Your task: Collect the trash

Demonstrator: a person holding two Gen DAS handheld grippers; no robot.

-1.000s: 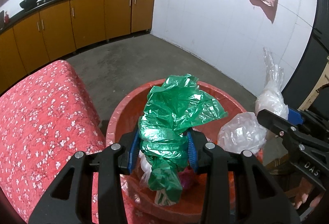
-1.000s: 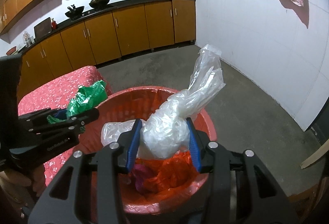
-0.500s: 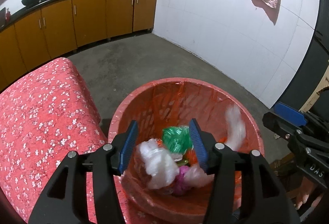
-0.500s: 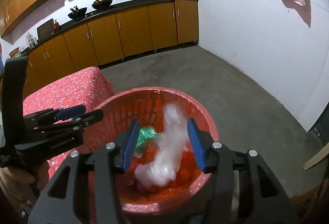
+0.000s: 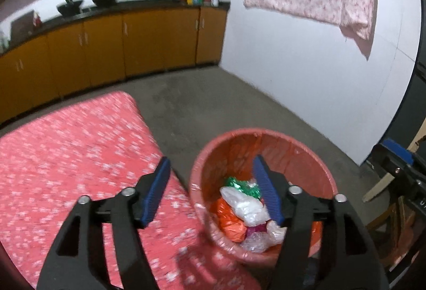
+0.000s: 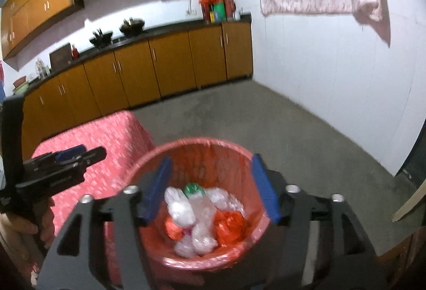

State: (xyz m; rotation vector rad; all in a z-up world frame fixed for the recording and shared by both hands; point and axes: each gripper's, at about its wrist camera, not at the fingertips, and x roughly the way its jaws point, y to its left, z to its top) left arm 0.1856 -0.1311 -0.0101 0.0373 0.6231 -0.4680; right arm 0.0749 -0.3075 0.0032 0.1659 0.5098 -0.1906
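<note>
While both tools (image 5: 211,190) (image 6: 210,187) are opening empty, the round red bin (image 6: 231,262) is holding crumpled clear (image 6: 202,210) and green plastic bags (image 5: 239,183).

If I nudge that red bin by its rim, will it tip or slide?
The red bin probably slides or tips easily: it holds only crumpled plastic bags, so likely light. Its thin liner over the rim looks slippery.

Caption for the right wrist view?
Right claw opening, empty, above red bin holding discarded plastic bags.
</note>
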